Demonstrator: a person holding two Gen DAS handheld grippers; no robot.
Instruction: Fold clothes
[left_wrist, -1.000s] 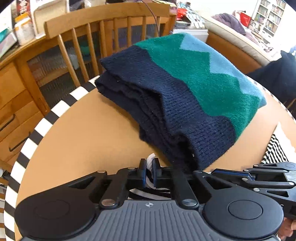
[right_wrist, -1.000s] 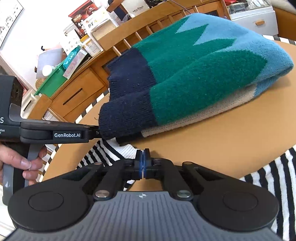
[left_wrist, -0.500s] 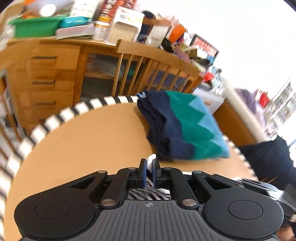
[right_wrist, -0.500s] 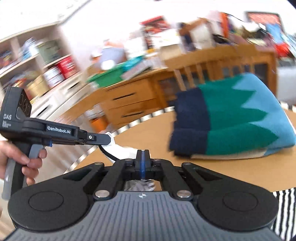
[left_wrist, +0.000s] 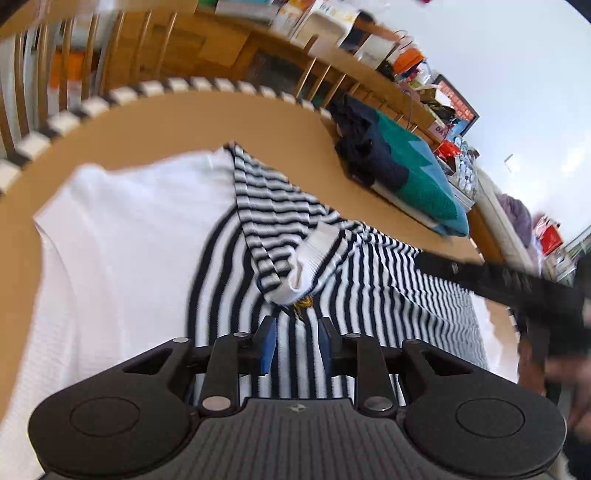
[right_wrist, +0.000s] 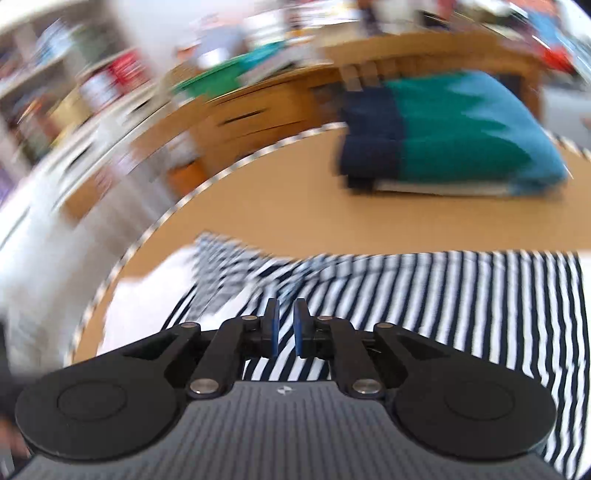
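Two grippers: both in view, each with its jaws parted and nothing between them.
Left gripper: jaws apart with a clear gap, blue pads facing each other, hanging above the striped garment.
Right gripper: jaws slightly apart, empty, above the same striped cloth; this view is smeared by motion blur.
Striped garment: navy-and-white striped knit with a plain white part on the left, spread flat on the table directly below both grippers.
Sleeve: striped, laid diagonally across the garment's body, ending in a white ribbed cuff just ahead of the left gripper's pads.
Small yellow mark: on the cloth just under the cuff; too small to identify.
Table: round tan top with a black-and-white checked rim.
Folded sweater: navy, green and light blue zigzag knit, lying at the far edge of the table, well apart from the striped garment.
Chair: wooden, spindle-backed, behind the sweater.
Sideboard: wooden with drawers, beyond the table, its top cluttered.
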